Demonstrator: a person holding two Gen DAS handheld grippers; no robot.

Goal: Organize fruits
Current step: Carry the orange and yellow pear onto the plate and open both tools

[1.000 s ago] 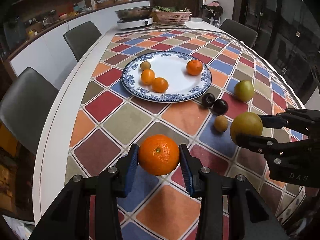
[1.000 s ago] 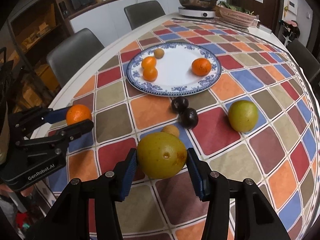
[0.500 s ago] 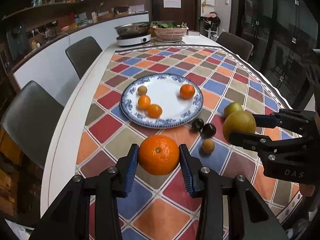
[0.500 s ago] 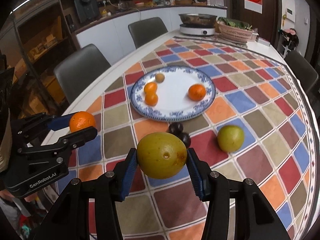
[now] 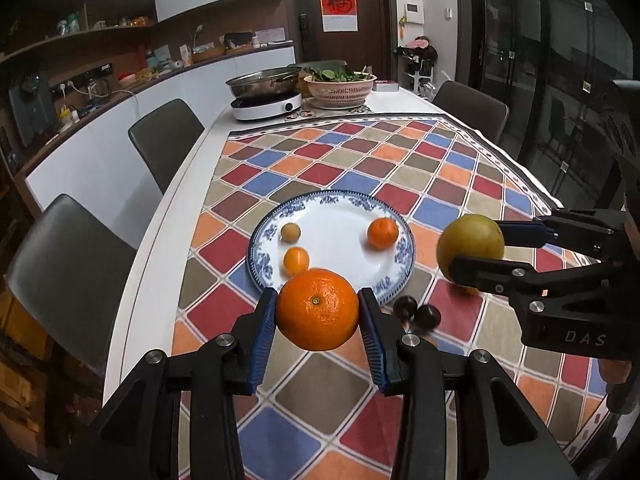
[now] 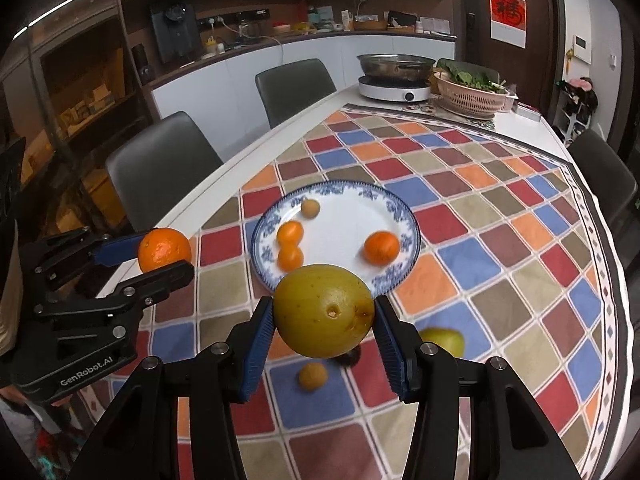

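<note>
Grippers, 2 of them, hover near the blue-rimmed plate (image 5: 394,266), left gripper (image 5: 318,311) clamping an orange (image 5: 318,309), right gripper (image 6: 324,312) clamping a yellow pear (image 6: 324,310); either round fruit, released high, could roll off or knock the 4 small fruits already plated.

"DAS" in pale capitals on the black plastic body of the right gripper (image 5: 470,246), seen from the left wrist view. "GenRobot.AI" in white letters on the black plastic body of the left gripper (image 6: 164,250), seen from the right wrist view. A large red Chinese character, 福, on the white-and-red paper calendar poster (image 5: 339,1) hung on the dark brown door; smaller print beneath it too small to read. Same poster (image 6: 507,10) visible from the right wrist view.
</note>
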